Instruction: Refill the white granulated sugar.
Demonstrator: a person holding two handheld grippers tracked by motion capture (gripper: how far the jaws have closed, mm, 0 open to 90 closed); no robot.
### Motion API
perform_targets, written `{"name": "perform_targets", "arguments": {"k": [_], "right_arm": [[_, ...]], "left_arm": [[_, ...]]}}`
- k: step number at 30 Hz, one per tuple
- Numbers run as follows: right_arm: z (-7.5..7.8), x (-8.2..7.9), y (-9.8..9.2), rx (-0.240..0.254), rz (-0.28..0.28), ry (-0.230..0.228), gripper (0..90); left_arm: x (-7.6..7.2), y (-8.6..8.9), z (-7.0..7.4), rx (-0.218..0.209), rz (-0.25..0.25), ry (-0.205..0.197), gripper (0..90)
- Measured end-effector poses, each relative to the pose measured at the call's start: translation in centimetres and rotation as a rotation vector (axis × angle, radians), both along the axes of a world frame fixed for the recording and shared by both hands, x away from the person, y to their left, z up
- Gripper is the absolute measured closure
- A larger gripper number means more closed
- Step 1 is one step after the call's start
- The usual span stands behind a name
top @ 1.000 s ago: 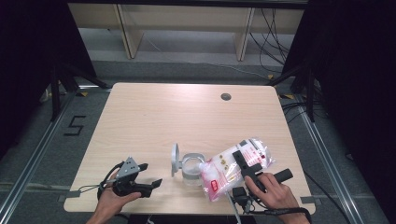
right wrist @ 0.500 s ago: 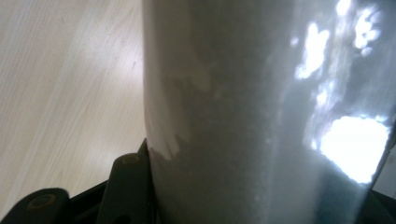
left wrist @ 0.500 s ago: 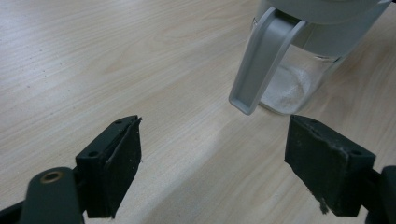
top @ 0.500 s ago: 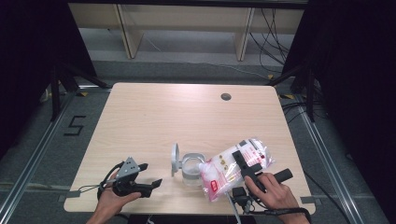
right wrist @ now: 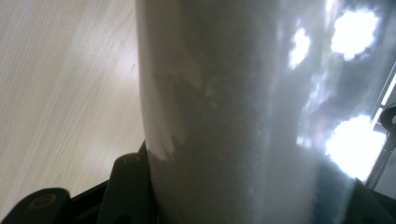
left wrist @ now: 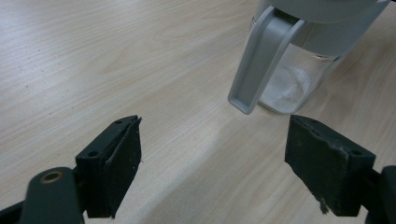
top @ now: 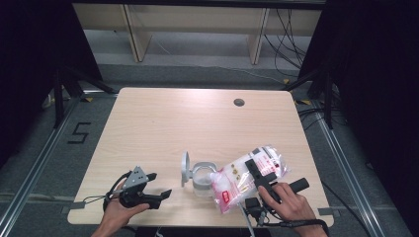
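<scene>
now the right tongs are clamping a soft, slippery bag of white powder at the lower right of the high view, tipping over the clear jar; it's sagging, so gripping near its middle. left tongs are sitting wide, lower left on the surface.

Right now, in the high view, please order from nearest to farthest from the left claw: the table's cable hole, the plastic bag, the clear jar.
1. Clear jar, just right of the left claw.
2. Plastic bag, further right, held by the right claw.
3. Cable hole, at the table's far side.
</scene>
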State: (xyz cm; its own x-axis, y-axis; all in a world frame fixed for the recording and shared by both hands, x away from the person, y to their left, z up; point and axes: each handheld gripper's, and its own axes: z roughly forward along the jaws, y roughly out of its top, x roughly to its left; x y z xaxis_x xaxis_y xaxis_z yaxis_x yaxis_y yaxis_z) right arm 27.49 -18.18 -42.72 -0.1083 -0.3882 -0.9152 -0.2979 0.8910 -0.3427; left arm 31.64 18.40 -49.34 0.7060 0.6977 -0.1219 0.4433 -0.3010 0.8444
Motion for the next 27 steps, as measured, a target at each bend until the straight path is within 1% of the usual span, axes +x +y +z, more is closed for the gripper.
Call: {"name": "perform_targets", "arguments": {"k": [1, 2, 3, 4, 5, 6, 7, 8, 9, 10, 11, 12, 13, 14, 15, 16, 17, 19, 20, 21, 22, 23, 24, 25, 26, 27], "right_arm": [[0.0, 0.0, 0.0, 0.0, 0.0, 0.0, 53.6], [0.19, 0.14, 0.1, -0.025, 0.008, -0.005, 53.7], [0.03, 0.25, -0.12, 0.003, -0.011, 0.0, 53.8], [0.03, 0.25, -0.12, 0.003, -0.011, 0.0, 53.8], [0.26, 0.25, -0.08, -0.025, -0.007, -0.01, 53.9], [0.05, 0.19, -0.3, 0.01, -0.02, 0.0, 54.0], [0.18, 0.13, -0.43, 0.0, -0.02, -0.004, 54.1], [0.21, -0.02, -0.45, 0.0, -0.021, -0.006, 54.1], [0.32, -0.07, -0.37, -0.013, -0.014, -0.009, 54.1], [0.33, -0.13, -0.26, -0.013, -0.008, -0.015, 54.1], [0.47, -0.16, -0.07, -0.024, -0.001, -0.016, 54.1], [0.47, -0.16, -0.07, -0.024, -0.001, -0.016, 54.1], [0.47, -0.13, -0.02, -0.015, -0.001, -0.016, 54.2], [0.38, -0.03, -0.07, 0.009, -0.012, -0.005, 54.3], [0.47, 0.05, -0.02, 0.004, -0.006, -0.012, 54.4], [0.25, -0.03, -0.31, 0.044, -0.04, -0.008, 54.6], [0.25, -0.03, -0.31, 0.044, -0.04, -0.008, 54.6], [0.66, 0.08, -0.31, -0.01, -0.013, -0.015, 54.7], [0.56, -0.1, -0.45, 0.015, -0.031, -0.012, 54.8], [0.73, -0.13, -0.38, -0.007, -0.018, -0.017, 54.8], [0.71, -0.22, -0.37, -0.001, -0.018, -0.02, 54.8], [0.79, -0.19, -0.19, -0.014, -0.003, -0.019, 54.8], [0.69, -0.31, -0.15, 0.004, -0.015, -0.018, 54.9], [0.61, -0.22, -0.06, 0.015, -0.009, -0.005, 54.9], [0.58, -0.19, -0.02, 0.024, -0.014, -0.002, 55.0], [0.64, -0.03, 0.08, 0.018, -0.001, -0.001, 55.1]], "left_arm": [[0.0, 0.0, 0.0, 0.0, 0.0, 0.0, 18.3], [-0.02, -0.02, -0.02, -0.003, 0.002, 0.003, 18.3], [-0.06, -0.07, -0.05, -0.007, 0.006, 0.01, 18.3], [-0.06, -0.07, -0.05, -0.007, 0.006, 0.01, 18.3], [-0.08, -0.05, 0.01, 0.001, 0.006, 0.015, 18.3], [-0.06, -0.07, -0.04, -0.005, 0.007, 0.011, 18.3], [-0.05, -0.07, -0.05, -0.006, 0.007, 0.01, 18.3], [-0.04, -0.06, -0.04, -0.003, 0.007, 0.009, 18.3], [-0.02, -0.04, -0.03, 0.0, 0.005, 0.005, 18.3], [0.0, -0.01, -0.01, 0.005, 0.001, 0.0, 18.3], [-0.06, -0.06, -0.01, 0.001, 0.008, 0.012, 18.3], [-0.07, -0.07, 0.0, 0.002, 0.008, 0.015, 18.3], [-0.07, -0.08, 0.0, 0.003, 0.007, 0.013, 18.3], [-0.07, -0.07, 0.01, 0.005, 0.005, 0.011, 18.3], [-0.07, -0.06, 0.01, 0.004, 0.004, 0.012, 18.3], [-0.07, -0.06, 0.0, 0.002, 0.006, 0.014, 18.3], [-0.05, -0.06, -0.03, -0.005, 0.008, 0.01, 18.3], [0.04, 0.03, 0.0, 0.005, -0.001, -0.004, 18.3], [0.03, 0.01, -0.01, 0.004, 0.0, -0.001, 18.3], [0.04, 0.0, -0.01, 0.005, -0.001, -0.002, 18.3], [0.03, -0.02, -0.01, 0.005, -0.001, -0.002, 18.3], [-0.05, -0.09, 0.0, 0.0, 0.01, 0.015, 18.3], [-0.06, -0.09, 0.0, 0.001, 0.008, 0.014, 18.3], [-0.06, -0.08, 0.01, 0.001, 0.007, 0.013, 18.3], [-0.06, -0.07, 0.02, 0.001, 0.008, 0.013, 18.3], [-0.07, -0.07, 0.02, -0.001, 0.009, 0.013, 18.3]]}}
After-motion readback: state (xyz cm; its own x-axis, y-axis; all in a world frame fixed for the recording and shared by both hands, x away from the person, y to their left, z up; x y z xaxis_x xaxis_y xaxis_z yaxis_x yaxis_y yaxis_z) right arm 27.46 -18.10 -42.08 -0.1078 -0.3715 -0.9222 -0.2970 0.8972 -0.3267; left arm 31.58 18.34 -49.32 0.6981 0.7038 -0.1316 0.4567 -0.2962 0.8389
